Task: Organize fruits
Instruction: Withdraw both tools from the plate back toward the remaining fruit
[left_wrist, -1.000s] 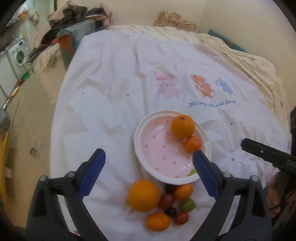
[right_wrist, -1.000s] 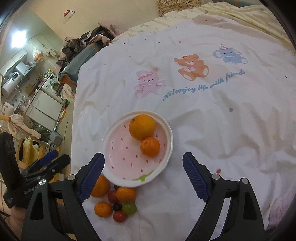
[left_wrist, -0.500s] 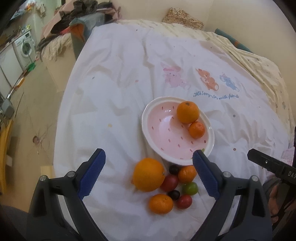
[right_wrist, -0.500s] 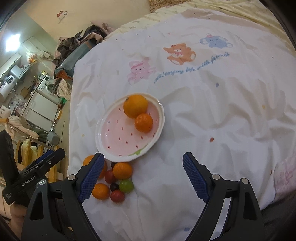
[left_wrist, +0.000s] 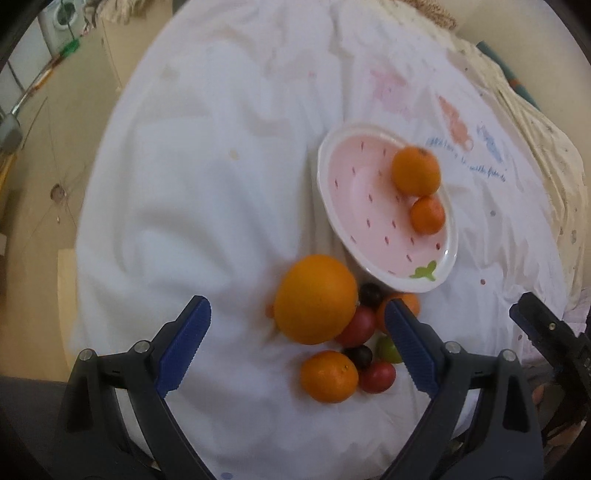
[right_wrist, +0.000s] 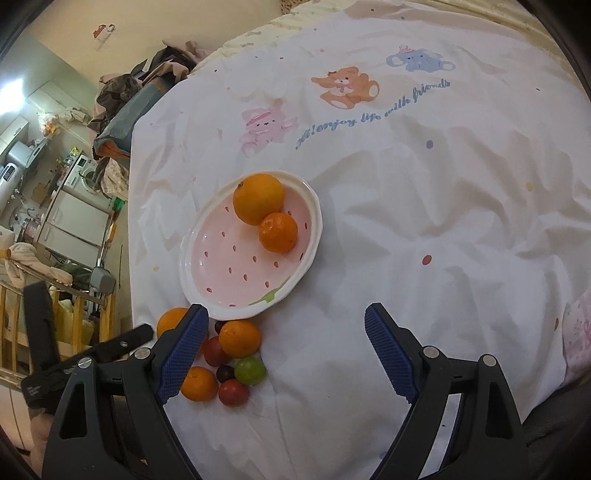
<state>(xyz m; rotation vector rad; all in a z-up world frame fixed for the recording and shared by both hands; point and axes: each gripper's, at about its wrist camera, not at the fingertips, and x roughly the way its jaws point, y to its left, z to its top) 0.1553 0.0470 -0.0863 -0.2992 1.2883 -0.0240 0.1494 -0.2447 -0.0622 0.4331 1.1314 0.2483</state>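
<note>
Left wrist view: the left tool (left_wrist: 297, 349), jaws wide apart and gripping nothing, hangs steeply over the loose fruit on the bed sheet (left_wrist: 207, 177). A large orange (left_wrist: 316, 299) lies directly between and just beyond its fingertips, at the near-left of the pink plate (left_wrist: 373, 206); smaller fruit clusters against the orange's right side. Two oranges already sit in the plate. Right wrist view: the right tool (right_wrist: 286, 349), likewise spread and empty, faces bare sheet, the cluster lying off its left finger. Judged nearer and better aligned, the left tool suits the large orange.
</note>
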